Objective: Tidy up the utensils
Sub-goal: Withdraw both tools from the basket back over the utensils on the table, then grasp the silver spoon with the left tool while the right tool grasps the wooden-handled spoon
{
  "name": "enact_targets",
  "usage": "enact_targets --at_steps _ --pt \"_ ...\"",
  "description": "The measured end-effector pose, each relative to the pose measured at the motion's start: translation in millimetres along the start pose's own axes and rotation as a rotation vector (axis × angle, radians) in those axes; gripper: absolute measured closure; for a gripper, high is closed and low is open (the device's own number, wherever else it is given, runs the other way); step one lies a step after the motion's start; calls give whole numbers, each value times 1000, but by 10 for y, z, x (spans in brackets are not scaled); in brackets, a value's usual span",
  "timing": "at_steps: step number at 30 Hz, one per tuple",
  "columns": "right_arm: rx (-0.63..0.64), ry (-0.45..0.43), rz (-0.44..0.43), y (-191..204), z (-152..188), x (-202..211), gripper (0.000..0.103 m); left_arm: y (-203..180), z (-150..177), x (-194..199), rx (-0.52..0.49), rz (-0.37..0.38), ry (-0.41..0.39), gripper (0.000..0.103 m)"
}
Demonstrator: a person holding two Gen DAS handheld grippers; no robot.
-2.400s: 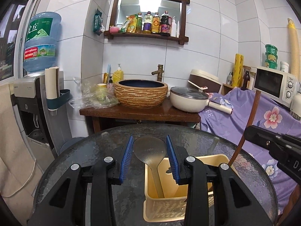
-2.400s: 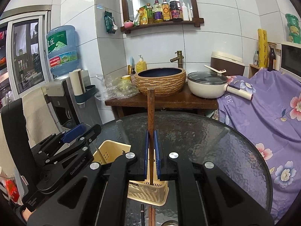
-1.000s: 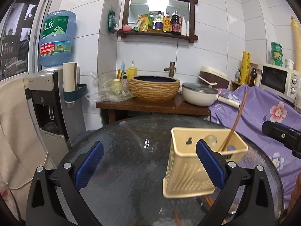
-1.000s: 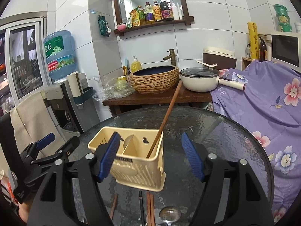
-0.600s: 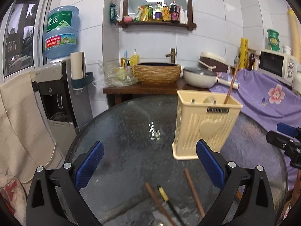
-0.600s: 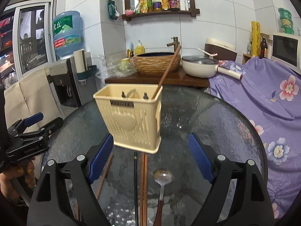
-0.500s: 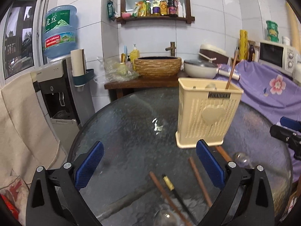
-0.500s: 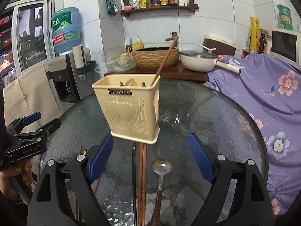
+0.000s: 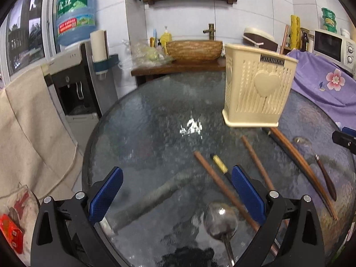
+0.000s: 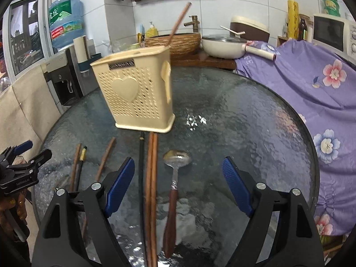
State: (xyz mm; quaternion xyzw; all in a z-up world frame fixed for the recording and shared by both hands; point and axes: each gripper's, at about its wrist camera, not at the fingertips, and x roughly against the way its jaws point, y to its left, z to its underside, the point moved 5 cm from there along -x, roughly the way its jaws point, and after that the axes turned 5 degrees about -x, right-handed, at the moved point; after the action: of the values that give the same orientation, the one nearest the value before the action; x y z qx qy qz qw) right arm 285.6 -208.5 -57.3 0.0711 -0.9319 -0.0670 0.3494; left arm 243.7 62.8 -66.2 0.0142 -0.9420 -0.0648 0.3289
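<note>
A cream perforated utensil holder stands upright on the round glass table, with one brown chopstick leaning out of it. Loose brown chopsticks, a black chopstick with a yellow band and a metal spoon with a brown handle lie in front of the holder. A second metal spoon lies between my left gripper's fingers. My left gripper is open and empty low over the table's near left. My right gripper is open and empty above the spoon and chopsticks.
Behind the table stand a wooden counter with a woven basin and a white lidded pan. A water dispenser stands left. A purple floral cloth and a microwave are at the right.
Both grippers have pulled back and lowered toward the near table edge. More of the loose chopsticks and spoons in front of the holder has come into view. Both stay open.
</note>
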Motion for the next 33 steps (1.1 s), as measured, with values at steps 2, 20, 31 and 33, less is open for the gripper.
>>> enact_targets --at_steps 2,20,31,33 --pt "2 20 6 -28 27 -41 30 -2 82 -41 1 9 21 14" --pt "89 155 30 94 130 -451 39 -153 341 -63 -6 113 120 43" --pt "76 168 20 52 171 -465 39 -262 383 93 -19 166 125 45" --pt "81 167 15 71 170 -447 39 -304 377 139 -28 178 122 45"
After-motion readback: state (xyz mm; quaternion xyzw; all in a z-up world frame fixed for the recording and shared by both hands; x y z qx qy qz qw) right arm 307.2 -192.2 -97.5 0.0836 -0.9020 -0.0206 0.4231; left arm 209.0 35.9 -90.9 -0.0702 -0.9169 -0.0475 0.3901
